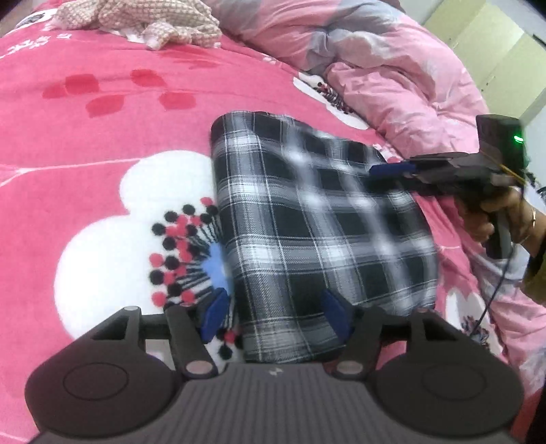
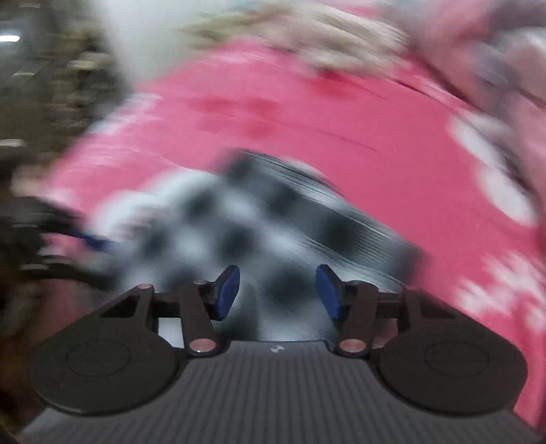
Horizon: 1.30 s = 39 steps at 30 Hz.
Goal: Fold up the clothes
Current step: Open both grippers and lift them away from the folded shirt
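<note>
Plaid garment [image 1: 307, 218], one piece in black and white, lies folded mid-bed on the pink flowered blanket [image 1: 102, 119]. Two grippers: the left gripper [image 1: 274, 316] gapes over its near edge, the right gripper [image 2: 277, 293] stands open, empty. One checked cloth [image 1: 136, 20] and one crumpled pink quilt [image 1: 392, 75] lie along the far edge.

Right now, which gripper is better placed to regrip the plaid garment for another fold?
Left, probably. The left gripper straddles the near edge of the plaid garment, jaws open. The right gripper sits at its far right edge, its own view motion-blurred.
</note>
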{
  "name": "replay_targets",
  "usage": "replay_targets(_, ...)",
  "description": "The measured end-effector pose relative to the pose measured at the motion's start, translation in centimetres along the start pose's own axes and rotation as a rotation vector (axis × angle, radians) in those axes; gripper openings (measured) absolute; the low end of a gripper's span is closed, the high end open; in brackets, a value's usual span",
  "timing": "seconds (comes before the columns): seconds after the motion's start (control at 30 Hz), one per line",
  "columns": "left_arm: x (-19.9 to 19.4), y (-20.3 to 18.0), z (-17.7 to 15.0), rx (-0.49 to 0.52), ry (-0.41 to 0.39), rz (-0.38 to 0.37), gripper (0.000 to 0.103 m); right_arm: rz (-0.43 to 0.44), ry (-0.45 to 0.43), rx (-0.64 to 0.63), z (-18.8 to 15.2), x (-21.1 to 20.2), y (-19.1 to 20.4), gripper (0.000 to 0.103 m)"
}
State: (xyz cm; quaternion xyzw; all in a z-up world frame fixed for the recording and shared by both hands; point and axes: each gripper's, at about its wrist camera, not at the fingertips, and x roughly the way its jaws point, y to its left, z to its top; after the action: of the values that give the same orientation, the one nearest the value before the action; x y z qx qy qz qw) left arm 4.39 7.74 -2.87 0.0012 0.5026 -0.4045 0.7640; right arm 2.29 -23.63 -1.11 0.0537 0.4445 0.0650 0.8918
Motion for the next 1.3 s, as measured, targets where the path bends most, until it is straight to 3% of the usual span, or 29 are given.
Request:
replay_targets(0.07, -0.2, -0.2, 0.2, -0.02, -0.005, 0.012, 0.063, -0.119, -0.069, 0.107, 0.3, -1.8, -1.8, 0.031)
replay_targets(0.1, -0.4, -0.2, 0.3, -0.028, -0.013, 0.015, 0.063, -0.116, -0.11, 0.098, 0.4, -3.1, -1.6, 0.031)
replay_targets(0.13, -0.6, -0.4, 0.4, -0.027, -0.025, 0.019, 0.063, -0.105, -0.151, 0.082, 0.4, -4.5, -1.2, 0.031)
replay_targets(0.23, -0.6, -1.1, 0.7, -0.002, -0.038, 0.054, 0.066, 0.04, -0.191, -0.01, -0.8, -7.2, 1.9, 0.031)
replay_targets(0.33, 0.8, -1.5, 0.5, 0.014, 0.013, 0.093, 0.066, 0.157, -0.111, -0.096, -3.8, -6.8, 5.1, 0.03)
replay_targets(0.47, 1.5, -1.2, -0.1, -0.005, 0.035, 0.089, 0.067, 0.077, 0.027, -0.001, -9.0, -5.9, 4.0, 0.03)
replay_targets(0.53, 1.2, -1.2, 0.1, -0.009, 0.031, 0.094, 0.067, 0.079, -0.003, 0.066, -9.4, -7.9, 3.6, 0.029)
replay_targets(0.6, 1.1, -1.1, 0.3, -0.021, 0.034, 0.1, 0.067, 0.125, -0.055, 0.033, -9.2, -9.8, 4.8, 0.029)
replay_targets(0.67, 1.5, -1.2, 0.4, -0.033, 0.052, 0.11, 0.071, 0.181, -0.039, -0.038, -9.4, -10.1, 6.5, 0.028)
replay_targets(0.77, 2.0, -1.8, 0.5, -0.044, 0.073, 0.138, 0.076, 0.111, 0.112, -0.082, -11.4, -7.4, 7.6, 0.027)
replay_targets(0.8, 2.2, -2.1, 0.6, -0.046, 0.077, 0.151, 0.079, 0.069, 0.15, -0.058, -12.2, -6.6, 7.5, 0.03)
replay_targets(0.93, 2.5, -3.7, 0.6, -0.071, 0.094, 0.282, 0.097, 0.07, 0.115, 0.167, -11.6, -7.6, 6.5, 0.034)
replay_targets(1.03, 2.4, -4.7, 0.4, -0.049, 0.083, 0.348, 0.098, 0.047, 0.078, 0.252, -10.5, -8.9, 6.7, 0.055)
replay_targets(1.1, 2.3, -5.3, 0.4, -0.035, 0.08, 0.379, 0.099, -0.02, 0.045, 0.222, -10.0, -9.6, 7.2, 0.079)
replay_targets(1.13, 2.3, -5.5, 0.3, -0.028, 0.079, 0.393, 0.099, -0.038, 0.022, 0.218, -9.8, -9.8, 7.3, 0.085)
replay_targets(1.2, 2.2, -5.7, 0.3, -0.025, 0.08, 0.408, 0.099, -0.071, -0.024, 0.215, -9.6, -10.0, 7.7, 0.094)
replay_targets(1.3, 2.1, -5.8, 0.3, -0.024, 0.083, 0.425, 0.099, -0.142, -0.066, 0.219, -9.1, -9.8, 8.0, 0.099)
